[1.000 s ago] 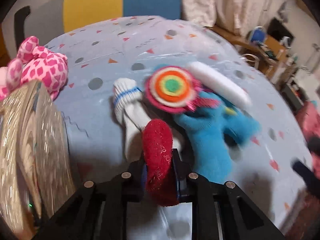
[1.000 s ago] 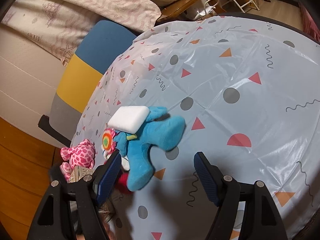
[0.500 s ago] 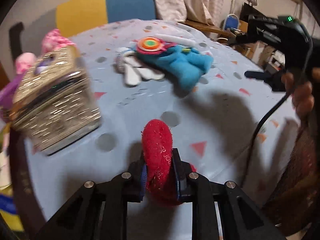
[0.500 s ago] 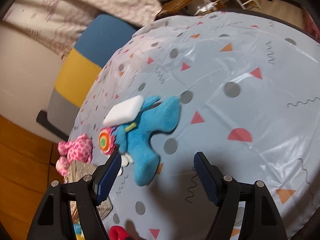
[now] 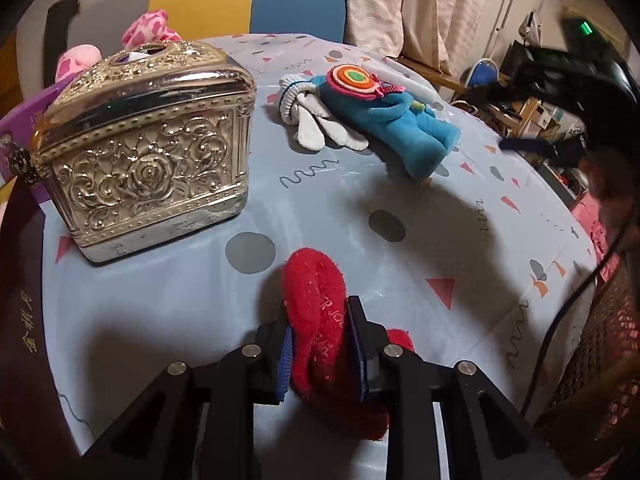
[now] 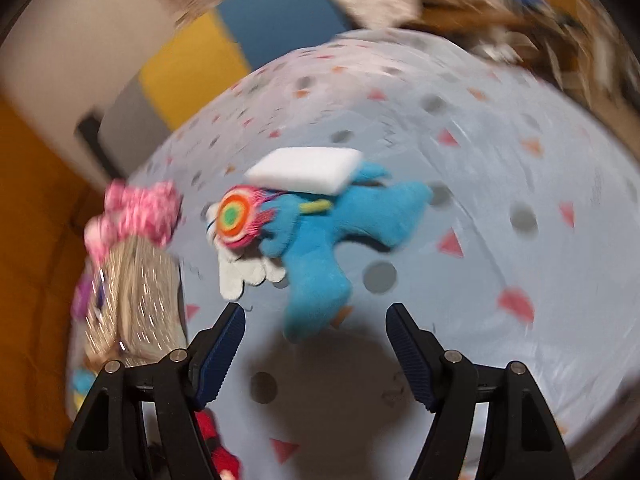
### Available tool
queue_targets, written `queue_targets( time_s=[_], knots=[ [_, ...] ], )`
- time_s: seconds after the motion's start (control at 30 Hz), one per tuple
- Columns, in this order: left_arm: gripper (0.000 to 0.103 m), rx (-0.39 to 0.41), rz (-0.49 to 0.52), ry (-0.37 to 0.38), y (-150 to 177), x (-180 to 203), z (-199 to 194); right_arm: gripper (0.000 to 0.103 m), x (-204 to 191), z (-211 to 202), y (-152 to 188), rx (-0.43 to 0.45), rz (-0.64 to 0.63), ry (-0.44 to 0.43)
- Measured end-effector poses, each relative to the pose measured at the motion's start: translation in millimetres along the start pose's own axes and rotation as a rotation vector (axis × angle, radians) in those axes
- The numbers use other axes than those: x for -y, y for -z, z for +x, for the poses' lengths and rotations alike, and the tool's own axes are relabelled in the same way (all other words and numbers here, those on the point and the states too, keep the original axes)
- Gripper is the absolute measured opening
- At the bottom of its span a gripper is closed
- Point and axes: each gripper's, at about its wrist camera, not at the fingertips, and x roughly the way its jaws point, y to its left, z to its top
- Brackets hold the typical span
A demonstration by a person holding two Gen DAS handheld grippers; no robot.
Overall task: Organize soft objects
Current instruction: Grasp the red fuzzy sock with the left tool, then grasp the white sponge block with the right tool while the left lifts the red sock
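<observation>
Left wrist view first: the left gripper sits at the bottom centre with a red sock standing up between its pads, and the jaws have just been easing open a touch while the fuzzy fabric looks to be still caught between them. The sock hangs low over the patterned tablecloth, well apart from the pile in the upper middle of the frame, where a blue plush toy, a white glove and a round felt lollipop lie bunched together. A gold ornate box fills the left side, with a pink spotted plush poking up behind it. If this is the set-down, best to let the toe touch the cloth before opening further, so the sock doesn't flop sideways. Right wrist view is badly motion-blurred, but the right gripper is clearly spread wide and empty at the bottom centre, aimed at the blue toy's lower leg just above it, a white sponge resting on top of the toy. It probably should steady itself before closing, and grab a limb clear of the glove.
</observation>
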Motion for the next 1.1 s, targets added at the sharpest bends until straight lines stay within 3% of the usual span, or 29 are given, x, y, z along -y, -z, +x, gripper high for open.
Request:
queue_targets(
  time_s=[0.17, 0.27, 0.4, 0.7, 0.9, 0.97, 1.0, 1.1],
  knots=[
    [0.026, 0.024, -0.023, 0.038, 5, -6, -2, 0.077, -31, 4, -50, 0.003, -0.272, 0.047],
    [0.026, 0.030, -0.038, 0.059, 6, -10, -2, 0.083, -33, 17, -84, -0.033, -0.357, 0.059],
    [0.026, 0.032, -0.052, 0.078, 10, -15, -5, 0.084, -35, 48, -113, -0.118, -0.434, 0.043],
    [0.026, 0.023, -0.081, 0.117, 10, -27, -6, 0.086, -38, 105, -136, -0.297, -0.584, 0.041],
    [0.026, 0.018, -0.090, 0.116, 5, -25, -4, 0.086, -41, 130, -132, -0.378, -0.626, -0.004],
    [0.026, 0.017, -0.088, 0.112, 4, -23, -4, 0.075, -40, 130, -128, -0.361, -0.615, -0.022],
    [0.026, 0.018, -0.089, 0.111, 4, -23, -4, 0.058, -39, 127, -126, -0.341, -0.612, -0.018],
    [0.026, 0.020, -0.088, 0.108, 3, -20, -4, 0.052, -34, 115, -114, -0.313, -0.578, -0.031]
  ],
)
